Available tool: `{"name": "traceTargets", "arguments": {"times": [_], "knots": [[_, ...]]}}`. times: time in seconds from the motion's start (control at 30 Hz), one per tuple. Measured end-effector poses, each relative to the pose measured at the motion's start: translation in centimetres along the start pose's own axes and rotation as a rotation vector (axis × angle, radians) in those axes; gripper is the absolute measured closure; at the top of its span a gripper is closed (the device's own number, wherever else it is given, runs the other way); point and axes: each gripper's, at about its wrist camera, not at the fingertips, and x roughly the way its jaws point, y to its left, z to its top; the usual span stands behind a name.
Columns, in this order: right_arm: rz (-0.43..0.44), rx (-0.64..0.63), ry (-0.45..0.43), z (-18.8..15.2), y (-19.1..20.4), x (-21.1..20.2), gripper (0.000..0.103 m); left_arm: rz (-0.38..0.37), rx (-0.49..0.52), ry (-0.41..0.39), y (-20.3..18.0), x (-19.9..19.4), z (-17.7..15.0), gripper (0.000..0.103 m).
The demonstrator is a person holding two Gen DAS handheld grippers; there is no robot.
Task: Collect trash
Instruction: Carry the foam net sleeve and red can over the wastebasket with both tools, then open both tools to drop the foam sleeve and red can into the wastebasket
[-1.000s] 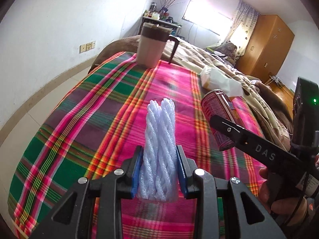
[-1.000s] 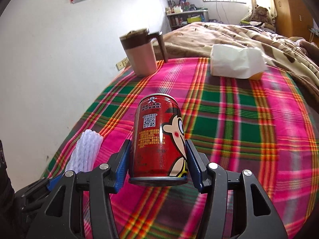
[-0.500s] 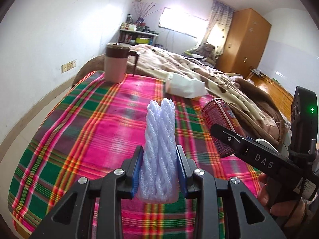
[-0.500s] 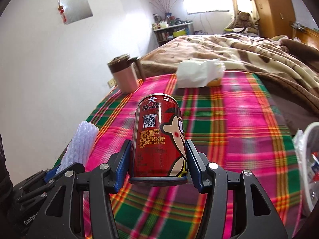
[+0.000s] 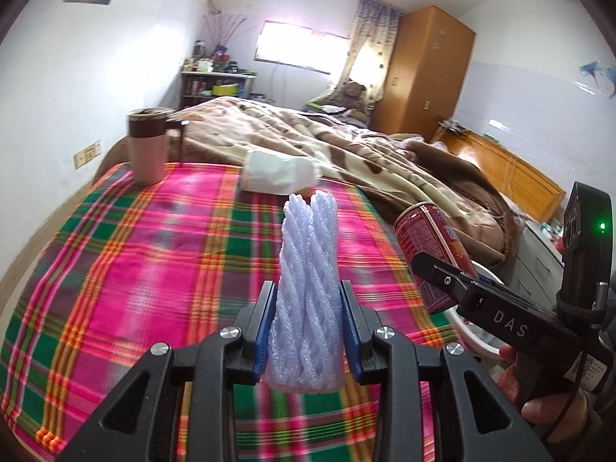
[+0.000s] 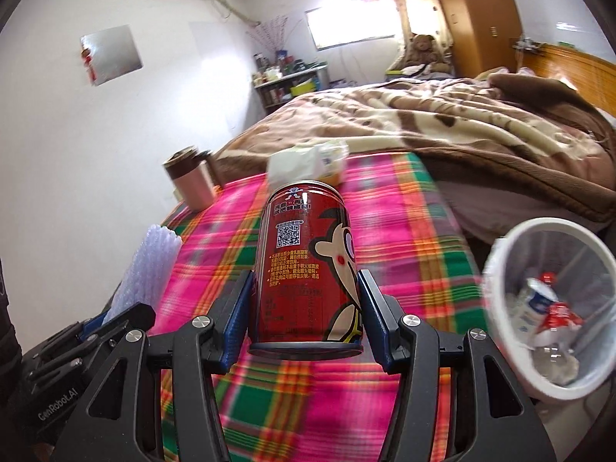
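My left claw (image 5: 308, 323) squeezes the foam net (image 5: 310, 269) and my right claw (image 6: 306, 312) squeezes the red can (image 6: 306, 265), both up in the air over the plaid bed (image 6: 385, 415). The white trash bin (image 6: 500, 254) already has some trash inside, so both things must go in next. I can't see the bin's bottom, and the white packet (image 5: 279, 173) looks too blurry to name.

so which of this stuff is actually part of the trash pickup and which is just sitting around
Part of the job:
- foam net sleeve, gripped by the left gripper
- red drink can, gripped by the right gripper
- white trash bin beside the bed, litter already inside

Just lying about:
- pink lidded mug
- tissue pack
- brown blanket
- teddy bear
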Motion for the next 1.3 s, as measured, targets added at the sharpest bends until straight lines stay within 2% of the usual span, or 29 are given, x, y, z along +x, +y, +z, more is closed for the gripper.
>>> {"name": "traceTargets", "arguments": {"times": [0.43, 0.73, 0.97, 1.3], "knots": [[-0.123, 0.103, -0.042, 0.1, -6.4, -2.8, 0.049, -0.113, 0.098, 0.02, -7.2, 3.0, 1.0, 0.068], [-0.244, 0.159, -0.076, 0.5, -11.4, -4.8, 0.049, -0.208, 0.164, 0.048, -12.6, 5.5, 1.6, 0.068], [-0.328, 0.195, -0.045, 0.4, -14.8, -4.7, 0.049, -0.274, 0.207, 0.09, -16.8, 8.0, 1.5, 0.068], [-0.388, 0.25, -0.004, 0.0, -18.1, -4.5, 0.049, -0.302, 0.245, 0.171, -20.5, 11.3, 0.9, 0.068]]}}
